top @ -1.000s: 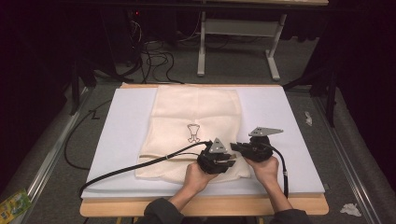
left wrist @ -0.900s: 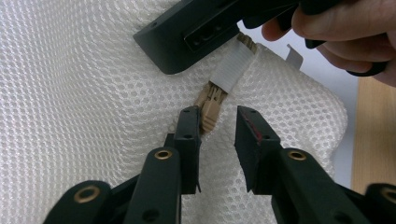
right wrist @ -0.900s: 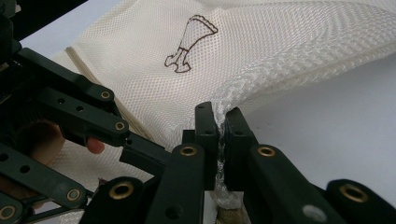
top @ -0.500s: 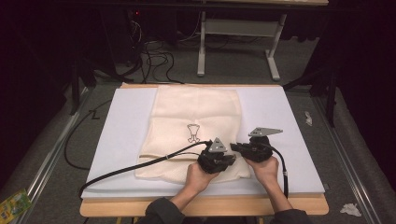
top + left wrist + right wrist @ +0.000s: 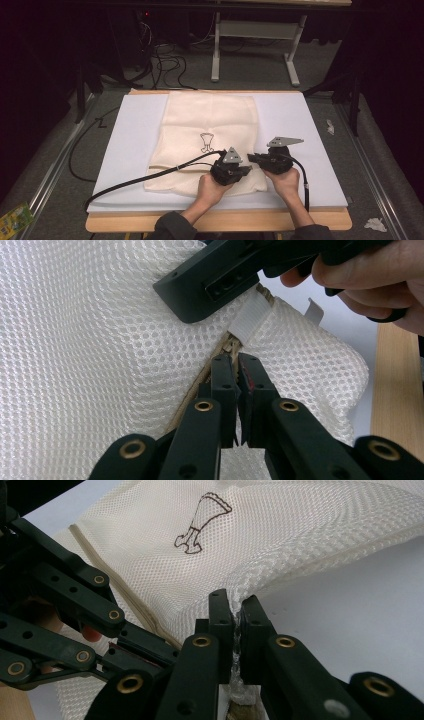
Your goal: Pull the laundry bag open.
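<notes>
a cream mesh bag [image 5: 210,140] lies flat on a white pad [image 5: 310,135] on the table [image 5: 215,222], its printed mark [image 5: 206,143] near the middle. both grippers meet at the bag's near right corner. the left gripper [image 5: 236,365] has just been closing and now pinches the zipper seam [image 5: 200,382] just below a white tab [image 5: 249,317]. the right gripper [image 5: 235,607] is clamped on a fold of the bag's mesh edge, just beside the left.
</notes>
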The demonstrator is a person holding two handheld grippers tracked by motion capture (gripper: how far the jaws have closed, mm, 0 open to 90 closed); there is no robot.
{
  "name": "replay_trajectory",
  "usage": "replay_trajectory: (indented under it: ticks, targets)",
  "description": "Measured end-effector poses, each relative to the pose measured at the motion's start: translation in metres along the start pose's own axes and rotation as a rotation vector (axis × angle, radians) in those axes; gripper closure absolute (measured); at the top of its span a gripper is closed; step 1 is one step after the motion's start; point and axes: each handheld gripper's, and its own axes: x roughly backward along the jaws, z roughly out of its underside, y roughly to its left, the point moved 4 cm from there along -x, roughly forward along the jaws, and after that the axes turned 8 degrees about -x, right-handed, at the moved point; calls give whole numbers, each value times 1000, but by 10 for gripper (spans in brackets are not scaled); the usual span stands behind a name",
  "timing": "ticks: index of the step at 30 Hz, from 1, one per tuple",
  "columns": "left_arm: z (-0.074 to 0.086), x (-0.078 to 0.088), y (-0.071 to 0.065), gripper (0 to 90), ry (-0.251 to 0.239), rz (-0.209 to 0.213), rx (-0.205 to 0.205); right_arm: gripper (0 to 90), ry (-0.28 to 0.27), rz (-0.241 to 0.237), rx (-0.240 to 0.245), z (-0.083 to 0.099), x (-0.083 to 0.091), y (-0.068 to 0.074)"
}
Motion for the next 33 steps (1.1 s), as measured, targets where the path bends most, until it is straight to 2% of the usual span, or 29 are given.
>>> replay_trajectory:
  ticks: [6, 17, 33]
  targets:
    - [0, 4, -1, 869, 8, -3, -12, 881, 3, 4, 3, 0, 2, -1]
    - [0, 7, 0, 870, 15, -7, -6, 883, 4, 0, 16, 2, 3, -2]
    - [3, 14, 3, 871, 29, -24, -9, 883, -4, -12, 8, 1, 4, -3]
